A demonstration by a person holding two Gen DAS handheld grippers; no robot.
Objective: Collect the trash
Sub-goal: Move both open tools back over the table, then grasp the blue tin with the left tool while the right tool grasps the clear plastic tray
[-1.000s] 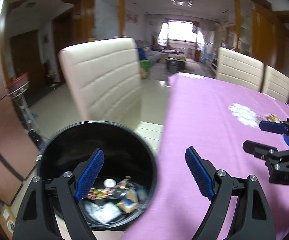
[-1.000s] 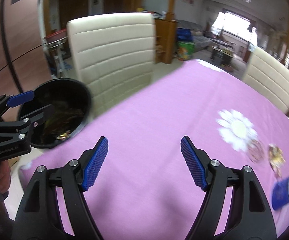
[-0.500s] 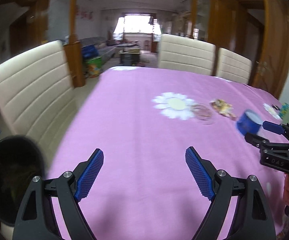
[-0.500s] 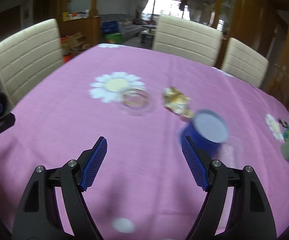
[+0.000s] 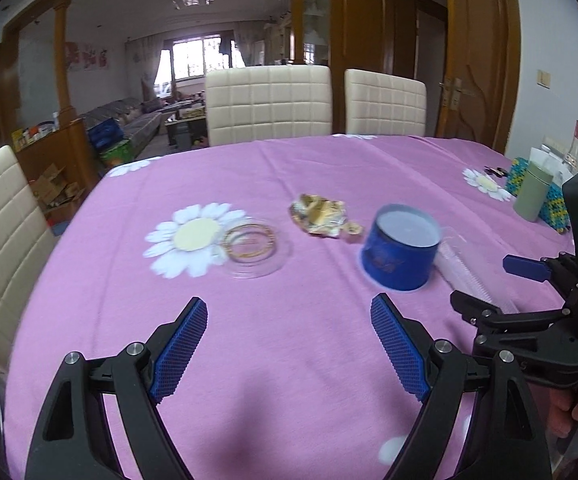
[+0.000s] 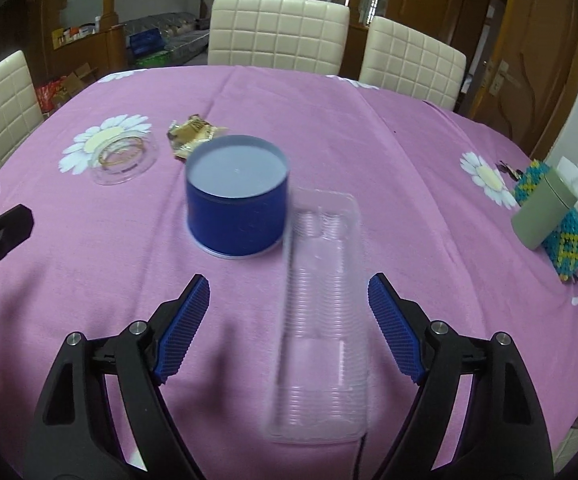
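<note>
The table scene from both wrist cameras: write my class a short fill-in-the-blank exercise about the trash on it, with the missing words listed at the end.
1. The tablecloth is pink-purple with white ____ printed on it.
2. The round tub standing beside the clear plastic tray is coloured ____.
3. The crumpled gold wrapper lies between the tub and the clear round ____.
4. The right gripper has its jaws ____, with the clear tray lying between them, untouched.

Missing words: daisies; blue; lid; open
</note>
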